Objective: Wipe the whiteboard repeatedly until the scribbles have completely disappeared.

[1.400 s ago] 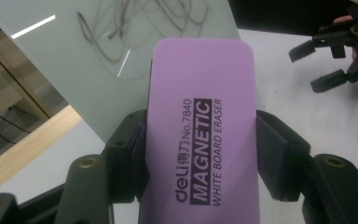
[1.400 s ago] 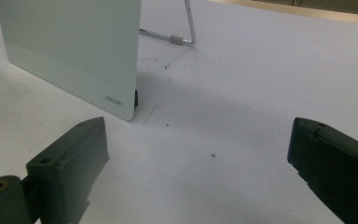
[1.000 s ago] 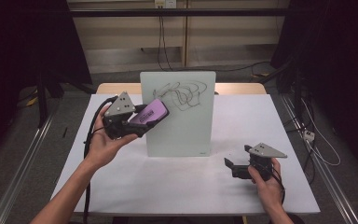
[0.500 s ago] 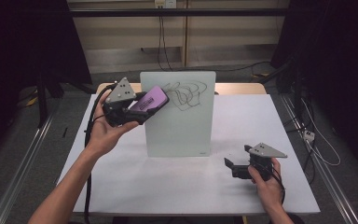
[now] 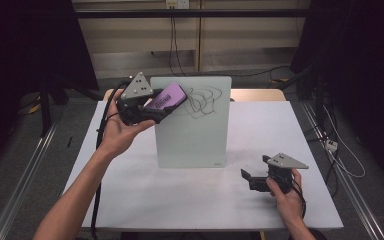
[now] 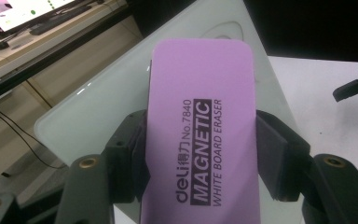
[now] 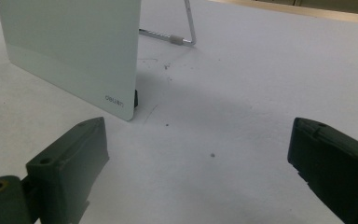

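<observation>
At the upper left corner of the glass whiteboard (image 5: 192,125), the left gripper (image 5: 157,111) holds a purple eraser (image 5: 166,96) against the pane. Seen in the left gripper view, the eraser (image 6: 200,130) is a flat slab with rounded corners and a matte, slightly soft-looking face printed in black block letters, "MAGNETIC WHITE BOARD ERASER". The two black jaws are clamped on its long edges, their thick blocky pads pressed flat to either side. A grey three-cornered plate with small dots rides on top of this gripper, and a dark cable trails down from it past the person's left hand (image 5: 117,132).

The whiteboard is a smooth, pale greenish sheet with rounded corners, standing nearly upright on the white table (image 5: 130,200). Black scribbled loops (image 5: 205,100) cover its upper part, just right of the eraser. In the right gripper view the board's lower corner (image 7: 119,100) carries a small grey logo, and a thin bent metal stand (image 7: 189,28) props it from behind.

Right of the whiteboard and nearer the person, the right gripper (image 5: 254,181) rests on the table in the right hand (image 5: 285,192). Its matte black, wedge-shaped jaws stand wide apart with bare, faintly speckled tabletop between them.
</observation>
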`<act>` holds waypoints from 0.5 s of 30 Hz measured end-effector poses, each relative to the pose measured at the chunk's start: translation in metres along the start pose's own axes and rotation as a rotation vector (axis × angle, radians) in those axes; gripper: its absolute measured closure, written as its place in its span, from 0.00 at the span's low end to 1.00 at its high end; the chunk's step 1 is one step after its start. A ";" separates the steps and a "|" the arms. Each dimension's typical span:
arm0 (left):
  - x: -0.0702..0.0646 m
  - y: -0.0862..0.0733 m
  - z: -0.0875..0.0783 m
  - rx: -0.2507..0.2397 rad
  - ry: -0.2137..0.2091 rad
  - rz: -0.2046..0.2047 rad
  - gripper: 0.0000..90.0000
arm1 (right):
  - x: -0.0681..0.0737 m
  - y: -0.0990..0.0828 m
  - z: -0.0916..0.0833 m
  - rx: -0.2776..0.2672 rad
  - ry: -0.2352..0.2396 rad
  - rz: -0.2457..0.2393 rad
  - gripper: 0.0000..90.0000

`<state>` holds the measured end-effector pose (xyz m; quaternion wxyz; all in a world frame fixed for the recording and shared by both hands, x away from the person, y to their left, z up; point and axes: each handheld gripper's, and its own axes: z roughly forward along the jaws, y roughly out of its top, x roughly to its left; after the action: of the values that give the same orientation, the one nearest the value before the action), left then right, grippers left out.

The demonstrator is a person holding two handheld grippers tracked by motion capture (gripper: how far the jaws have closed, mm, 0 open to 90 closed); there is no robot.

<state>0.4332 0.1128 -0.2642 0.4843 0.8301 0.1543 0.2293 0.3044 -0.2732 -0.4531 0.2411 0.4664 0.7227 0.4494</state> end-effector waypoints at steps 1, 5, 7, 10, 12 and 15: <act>0.001 0.001 0.001 -0.005 0.005 0.001 0.45 | 0.000 0.000 0.000 0.002 0.001 0.000 0.06; 0.006 0.002 0.002 0.000 0.001 0.003 0.45 | 0.001 0.000 0.001 0.004 0.004 0.000 0.06; 0.008 0.001 0.003 -0.001 0.000 0.004 0.45 | 0.000 0.000 0.001 0.004 0.004 0.000 0.06; 0.011 0.000 0.006 0.006 -0.001 0.004 0.45 | 0.000 0.000 0.001 0.004 0.002 0.000 0.06; 0.011 -0.001 0.008 0.008 -0.005 0.005 0.45 | 0.000 0.000 0.001 0.006 0.004 0.003 0.06; 0.010 -0.002 0.010 0.015 0.001 0.019 0.45 | 0.000 0.000 0.001 0.006 0.008 0.000 0.06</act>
<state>0.4467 0.1111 -0.2677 0.4758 0.8351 0.1481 0.2331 0.3051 -0.2725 -0.4540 0.2367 0.4653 0.7250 0.4493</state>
